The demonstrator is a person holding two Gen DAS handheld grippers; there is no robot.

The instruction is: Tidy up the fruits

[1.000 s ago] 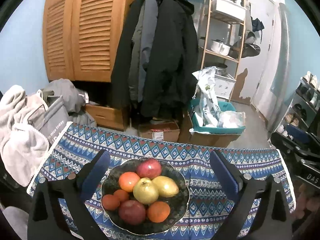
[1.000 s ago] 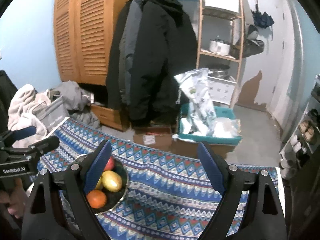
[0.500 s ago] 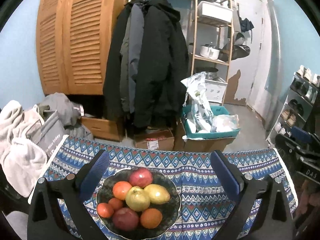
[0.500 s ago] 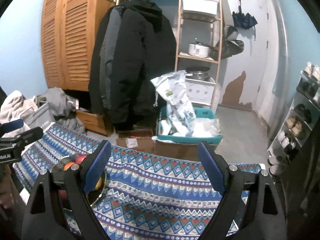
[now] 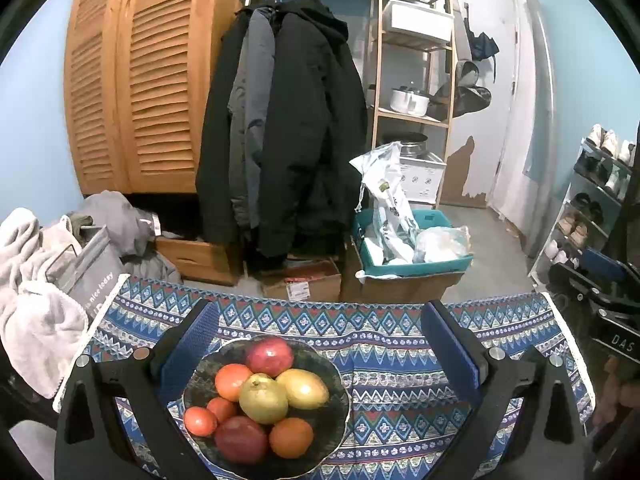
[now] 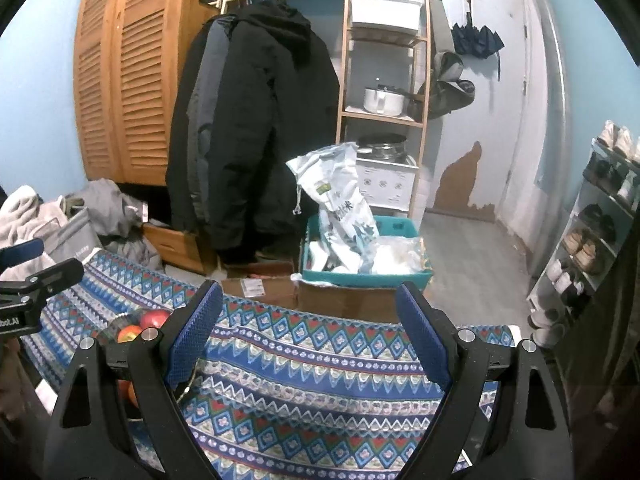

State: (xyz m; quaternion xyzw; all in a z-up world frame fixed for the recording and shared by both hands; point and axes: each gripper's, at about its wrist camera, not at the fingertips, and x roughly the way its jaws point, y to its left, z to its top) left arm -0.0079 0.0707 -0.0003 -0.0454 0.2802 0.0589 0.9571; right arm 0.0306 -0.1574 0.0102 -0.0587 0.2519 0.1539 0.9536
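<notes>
A dark bowl (image 5: 332,432) sits on the blue patterned tablecloth (image 5: 384,344). It holds several fruits: a red apple (image 5: 269,356), a yellow-green pear (image 5: 263,398), a yellow mango (image 5: 303,388), oranges (image 5: 291,437) and a second red apple (image 5: 240,438). My left gripper (image 5: 318,340) is open and empty, above the bowl, its fingers either side of it. My right gripper (image 6: 310,336) is open and empty over bare cloth to the bowl's right. The bowl (image 6: 110,326) shows partly behind its left finger.
The cloth's far edge (image 5: 360,304) drops to the floor. Beyond it stand cardboard boxes (image 5: 304,284), a teal bin with bags (image 5: 412,256), hanging coats (image 5: 288,128) and a wooden shelf (image 5: 412,80). Towels lie at left (image 5: 36,280). A shoe rack stands at right (image 5: 592,200).
Both grippers have pulled back and tilted up. The bowl has slid lower in the left view and further left, behind the finger, in the right view. Both stay open.
</notes>
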